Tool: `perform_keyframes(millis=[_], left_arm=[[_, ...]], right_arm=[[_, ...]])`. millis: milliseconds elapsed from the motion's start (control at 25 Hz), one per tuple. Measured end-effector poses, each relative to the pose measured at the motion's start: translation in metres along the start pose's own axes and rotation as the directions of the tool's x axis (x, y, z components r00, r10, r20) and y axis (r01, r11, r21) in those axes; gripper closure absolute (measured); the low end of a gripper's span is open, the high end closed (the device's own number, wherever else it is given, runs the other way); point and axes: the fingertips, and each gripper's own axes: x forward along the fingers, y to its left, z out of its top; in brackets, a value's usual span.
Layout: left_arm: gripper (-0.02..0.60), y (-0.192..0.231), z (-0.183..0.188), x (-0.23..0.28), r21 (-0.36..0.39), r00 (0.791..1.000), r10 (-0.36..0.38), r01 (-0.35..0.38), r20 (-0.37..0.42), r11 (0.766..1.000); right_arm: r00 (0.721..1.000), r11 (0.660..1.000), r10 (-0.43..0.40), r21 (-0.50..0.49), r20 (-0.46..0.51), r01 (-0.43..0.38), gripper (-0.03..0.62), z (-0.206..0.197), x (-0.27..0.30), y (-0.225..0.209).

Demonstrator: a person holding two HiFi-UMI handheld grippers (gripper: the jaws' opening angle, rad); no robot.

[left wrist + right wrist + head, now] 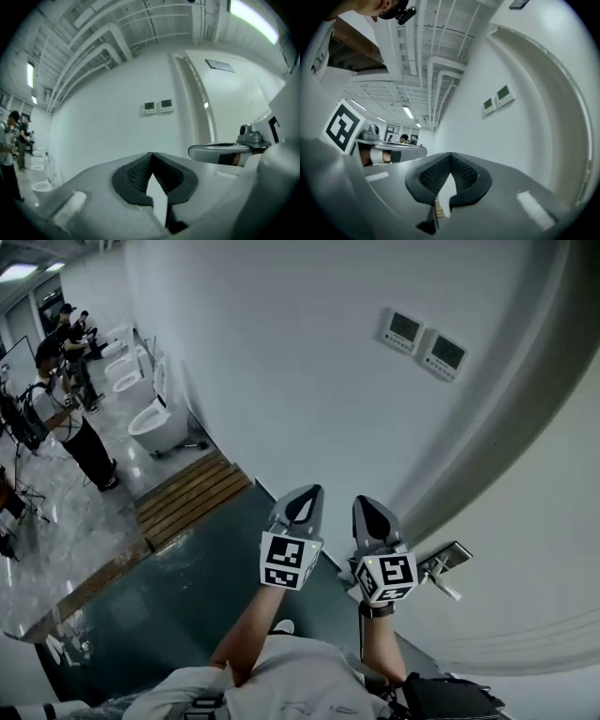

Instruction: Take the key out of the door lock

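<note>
Two hand-held grippers side by side before a plain white wall [281,381].
One thin brass-coloured toothed key [439,210] sits edge-on, pinched low between the almost closed jaws of the right gripper [451,160]. Just beside it, the left gripper [151,157] has its jaws together on nothing. Two small grey-screened wall panels [422,343] hang higher up.

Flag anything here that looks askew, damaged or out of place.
Nothing stands out. The two wall panels hang intact side by side, the toilets stand upright; left gripper and right gripper are shut, empty.
</note>
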Motion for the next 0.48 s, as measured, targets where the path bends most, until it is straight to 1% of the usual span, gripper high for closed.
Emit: perform_keyframes(millis=[40, 120, 200, 240, 280, 320, 400, 440, 480], left_arm=[[0.582, -0.014, 0.003, 0.013, -0.017, 0.997, -0.07, 0.07, 0.015, 0.997], [0.581, -0.04, 0.006, 0.034, -0.034, 0.981, -0.188, 0.189, 0.038, 0.981], [0.581, -0.065, 0.005, 0.05, -0.032, 0.958, -0.284, 0.286, 0.046, 0.958], [0.581, -0.08, 0.003, 0.056, -0.032, 0.941, -0.336, 0.337, 0.047, 0.941], [0.581, -0.099, 0.002, 0.061, -0.035, 0.918, -0.394, 0.396, 0.049, 0.917], [0.581, -0.119, 0.001, 0.064, -0.04, 0.888, -0.457, 0.46, 0.053, 0.887], [0.581, -0.161, 0.001, 0.066, -0.039, 0.82, -0.57, 0.572, 0.061, 0.819], [0.581, -0.18, 0.0, 0.067, -0.035, 0.791, -0.609, 0.611, 0.062, 0.791], [0.581, -0.196, -0.001, 0.068, -0.033, 0.768, -0.637, 0.64, 0.061, 0.768]], right_arm=[[0.999, 0.999, -0.052, -0.011, 0.0, 0.052, 0.589, 0.002, -0.005, -0.014], [0.989, 0.988, -0.147, -0.035, 0.003, 0.147, 0.589, 0.005, -0.016, -0.034], [0.972, 0.97, -0.237, -0.057, 0.004, 0.237, 0.589, 0.007, -0.031, -0.051], [0.959, 0.957, -0.284, -0.065, 0.002, 0.283, 0.589, 0.006, -0.042, -0.059], [0.943, 0.941, -0.333, -0.068, -0.004, 0.332, 0.589, 0.004, -0.056, -0.066], [0.923, 0.922, -0.384, -0.066, -0.014, 0.382, 0.589, 0.0, -0.072, -0.075], [0.876, 0.876, -0.481, -0.055, -0.038, 0.479, 0.589, -0.011, -0.106, -0.091], [0.851, 0.852, -0.523, -0.051, -0.049, 0.521, 0.589, -0.015, -0.123, -0.099], [0.828, 0.829, -0.559, -0.048, -0.055, 0.556, 0.589, -0.017, -0.139, -0.106]])
